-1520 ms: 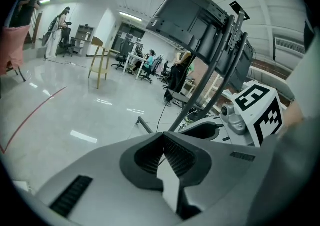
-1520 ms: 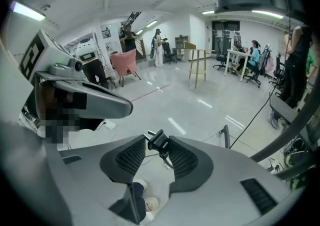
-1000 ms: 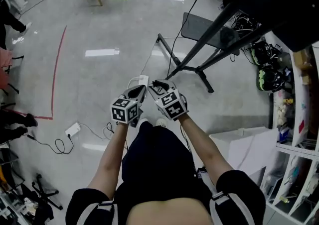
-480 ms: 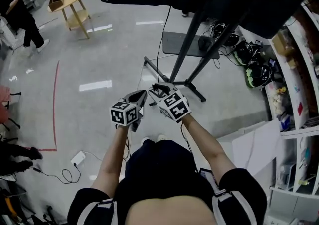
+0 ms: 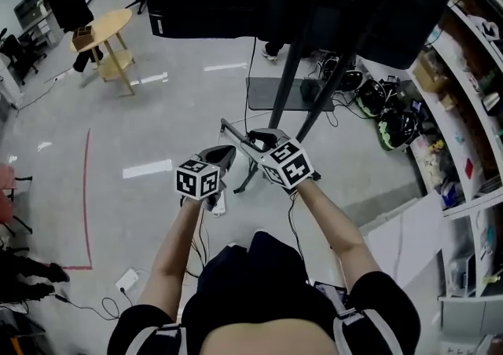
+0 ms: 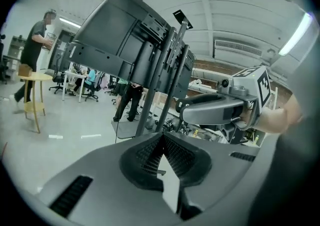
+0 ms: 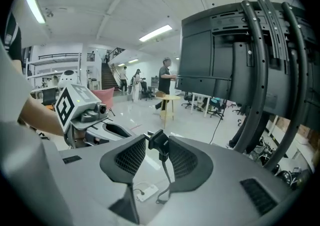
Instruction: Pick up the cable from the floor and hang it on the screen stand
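Two units, raised closer to the screen stand (image 5: 292, 78) than before: right gripper (image 7: 156, 146) clamps the black cable plug (image 7: 159, 142); left gripper (image 6: 162, 139) has its jaws together.

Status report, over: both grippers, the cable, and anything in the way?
Right gripper shut on cable plug. Left gripper jaws together, nothing seen between. Cable not yet on screen stand; path looks free.

It was an open office-lab: polished floor (image 5: 157, 126), cluttered shelves (image 5: 471, 133), office chairs (image 6: 89, 86), strip lights (image 7: 155, 33), a big screen stand (image 5: 287, 82).
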The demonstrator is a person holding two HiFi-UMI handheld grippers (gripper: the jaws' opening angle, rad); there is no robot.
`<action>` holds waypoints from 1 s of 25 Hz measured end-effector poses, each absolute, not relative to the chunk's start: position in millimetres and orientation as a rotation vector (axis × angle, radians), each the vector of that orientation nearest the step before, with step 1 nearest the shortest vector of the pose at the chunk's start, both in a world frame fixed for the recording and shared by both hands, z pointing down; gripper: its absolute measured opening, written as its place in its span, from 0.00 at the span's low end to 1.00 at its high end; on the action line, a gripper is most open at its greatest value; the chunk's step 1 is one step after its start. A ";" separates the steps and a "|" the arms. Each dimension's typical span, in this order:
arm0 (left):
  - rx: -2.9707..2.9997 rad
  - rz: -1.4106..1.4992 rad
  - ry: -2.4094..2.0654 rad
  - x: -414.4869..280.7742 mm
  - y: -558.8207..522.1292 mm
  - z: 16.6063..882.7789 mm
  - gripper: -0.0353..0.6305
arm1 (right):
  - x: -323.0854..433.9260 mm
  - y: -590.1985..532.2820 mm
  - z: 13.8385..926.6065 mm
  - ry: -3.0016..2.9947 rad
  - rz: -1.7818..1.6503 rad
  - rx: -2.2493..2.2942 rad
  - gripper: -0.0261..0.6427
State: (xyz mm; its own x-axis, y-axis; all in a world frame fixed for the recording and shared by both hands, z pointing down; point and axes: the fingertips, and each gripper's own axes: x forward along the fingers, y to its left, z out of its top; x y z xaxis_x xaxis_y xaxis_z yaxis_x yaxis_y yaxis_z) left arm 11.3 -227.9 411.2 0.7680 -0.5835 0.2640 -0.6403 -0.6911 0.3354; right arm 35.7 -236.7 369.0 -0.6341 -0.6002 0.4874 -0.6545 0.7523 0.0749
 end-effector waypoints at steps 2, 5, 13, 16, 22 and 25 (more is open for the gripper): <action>2.581 0.168 -0.915 18.0 -235.5 397.7 0.06 | 38.9 -248.4 353.2 -2.463 0.123 0.953 0.28; 2.610 0.144 -0.895 27.6 -246.3 385.1 0.06 | 42.1 -269.0 330.1 -2.475 0.090 0.972 0.28; 2.635 0.163 -0.893 54.3 -305.3 357.3 0.06 | 54.0 -345.3 263.0 -2.509 -0.052 0.980 0.28; 2.678 0.200 -0.892 69.4 -334.0 337.9 0.06 | 61.4 -377.1 231.3 -2.515 -0.107 0.988 0.28; 2.771 0.109 -0.868 103.1 -385.2 276.3 0.06 | 76.2 -427.9 161.7 -2.536 -0.243 1.021 0.28; 2.798 0.049 -0.849 117.1 -405.4 246.1 0.06 | 80.8 -446.6 121.7 -2.547 -0.316 1.034 0.28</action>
State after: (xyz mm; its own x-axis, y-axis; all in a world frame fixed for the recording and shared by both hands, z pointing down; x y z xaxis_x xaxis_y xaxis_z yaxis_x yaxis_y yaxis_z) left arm 117.1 -405.4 246.1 0.8328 -0.5455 0.0941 -0.5527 -0.8100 0.1961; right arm 80.8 -446.6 121.7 -0.6612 -0.7060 0.2538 -0.6225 0.7050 0.3397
